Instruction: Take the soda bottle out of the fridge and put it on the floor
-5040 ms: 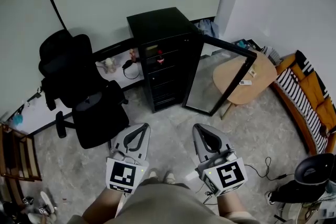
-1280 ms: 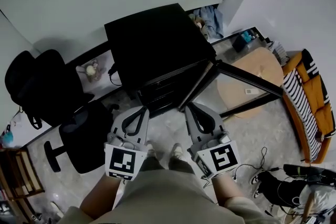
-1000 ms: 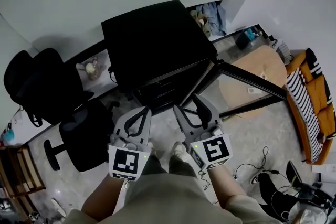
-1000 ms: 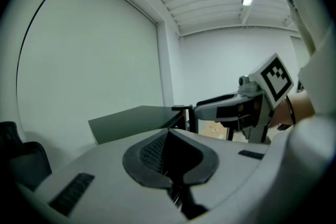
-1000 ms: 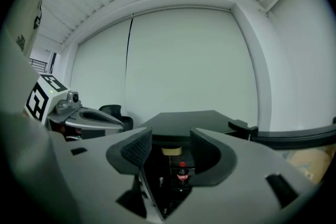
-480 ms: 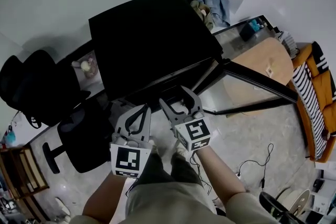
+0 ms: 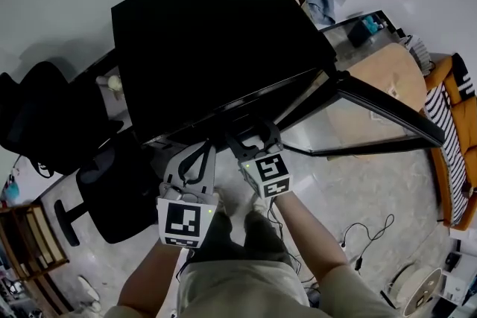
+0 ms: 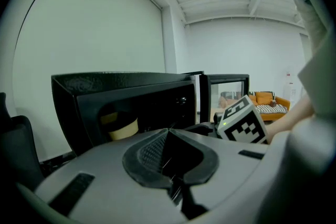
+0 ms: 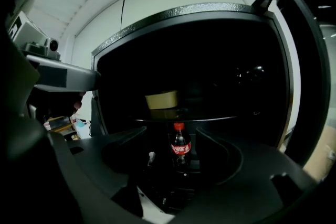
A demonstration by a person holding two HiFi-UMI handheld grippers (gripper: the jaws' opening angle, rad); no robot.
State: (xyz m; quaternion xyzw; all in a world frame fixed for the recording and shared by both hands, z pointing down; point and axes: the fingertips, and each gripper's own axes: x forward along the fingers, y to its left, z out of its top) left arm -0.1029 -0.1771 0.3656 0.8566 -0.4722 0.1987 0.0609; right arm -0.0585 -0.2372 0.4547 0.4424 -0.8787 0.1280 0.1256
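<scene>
The soda bottle, dark with a red cap and red label, stands upright on the lower level inside the black fridge. The fridge's glass door is swung open to the right. My right gripper is at the fridge's open front. Its jaws have just been opening and now stand wide, with nothing between them. In the right gripper view the bottle is framed by the right gripper but stands deeper inside, apart from it. My left gripper is shut and empty, held beside the right one.
A yellowish tub sits on the fridge's upper shelf. A black office chair stands to the left. A round wooden table and an orange sofa lie beyond the door. Cables trail on the floor at the right.
Both grippers have sunk and come closer to the fridge. The right one has reached its open front, and its jaws are spread wider than before. The left stays shut.
</scene>
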